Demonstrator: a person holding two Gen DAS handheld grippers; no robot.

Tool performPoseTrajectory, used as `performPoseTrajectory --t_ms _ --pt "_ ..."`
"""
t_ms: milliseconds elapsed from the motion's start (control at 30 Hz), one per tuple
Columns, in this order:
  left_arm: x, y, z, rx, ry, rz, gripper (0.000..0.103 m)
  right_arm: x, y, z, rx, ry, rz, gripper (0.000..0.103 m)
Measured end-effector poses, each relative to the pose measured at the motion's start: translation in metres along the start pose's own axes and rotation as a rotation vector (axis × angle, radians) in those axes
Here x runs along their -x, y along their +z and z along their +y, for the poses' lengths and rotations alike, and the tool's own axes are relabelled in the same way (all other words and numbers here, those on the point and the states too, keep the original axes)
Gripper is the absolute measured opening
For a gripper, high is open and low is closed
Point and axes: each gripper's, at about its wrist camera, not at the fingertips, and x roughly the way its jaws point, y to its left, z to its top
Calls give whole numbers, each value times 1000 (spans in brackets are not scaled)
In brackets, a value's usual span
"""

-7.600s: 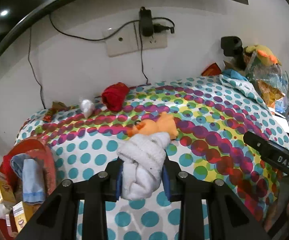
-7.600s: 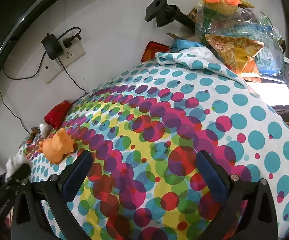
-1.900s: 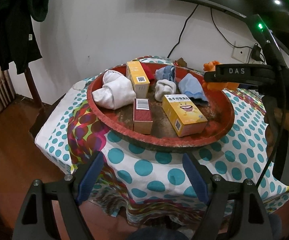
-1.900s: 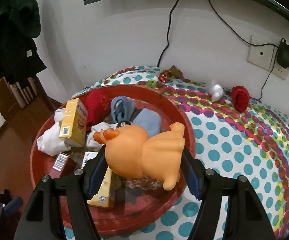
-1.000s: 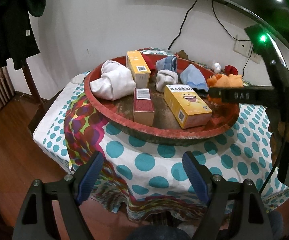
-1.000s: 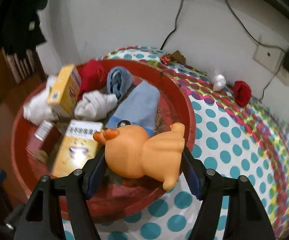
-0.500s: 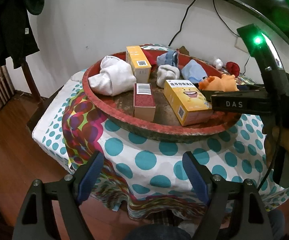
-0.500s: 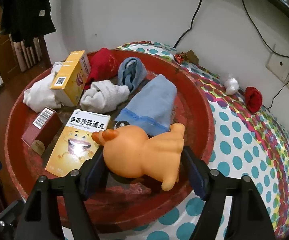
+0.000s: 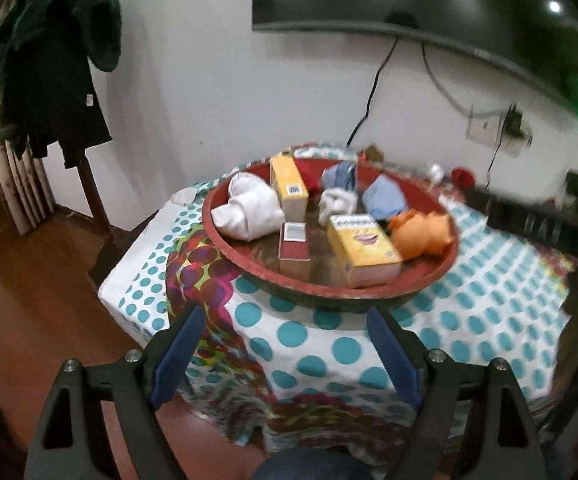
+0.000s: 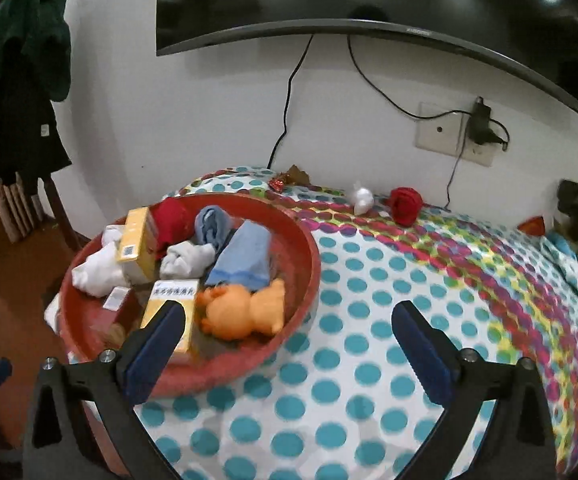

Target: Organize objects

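An orange rubber duck [image 10: 245,310] lies on its side inside the round red tray [image 10: 309,240], at its near right edge; in the left wrist view the duck [image 9: 419,234] is beside a yellow box [image 9: 363,248]. My right gripper [image 10: 289,334] hangs above and behind the tray, its jaws opening wide with nothing between them. My left gripper [image 9: 285,344] is also opening, empty, held off the table's near edge in front of the tray [image 9: 429,280]. The tray also holds white socks [image 9: 249,210], blue socks [image 10: 243,258], a red sock and boxes.
A red rolled sock [image 10: 407,204] and a small white ball [image 10: 361,198] lie on the dotted tablecloth [image 10: 369,300] near the wall socket [image 10: 453,134]. Bags and a black device [image 10: 573,204] crowd the far right. Dark clothes [image 9: 53,60] hang at left over wooden floor.
My right gripper let go of the orange duck, which now rests in the tray, and drew back and up with jaws spread. The left gripper also rose and pulled back.
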Motion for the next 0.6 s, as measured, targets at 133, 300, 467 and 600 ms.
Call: performPoseTrajectory --t_ms 133,300,467,600 --pt "20 -5 -1 -1 16 -19 86 25 -15 8 -17 23 -14 103" --pt "35 -6 2 15 -11 -22 86 52 -24 17 -2 25 -32 103" --pt "51 1 8 60 -69 -50 86 70 -21 16 1 13 -51 103" --pt "54 7 12 75 -52 -48 86 77 -18 13 -10 12 -64 103"
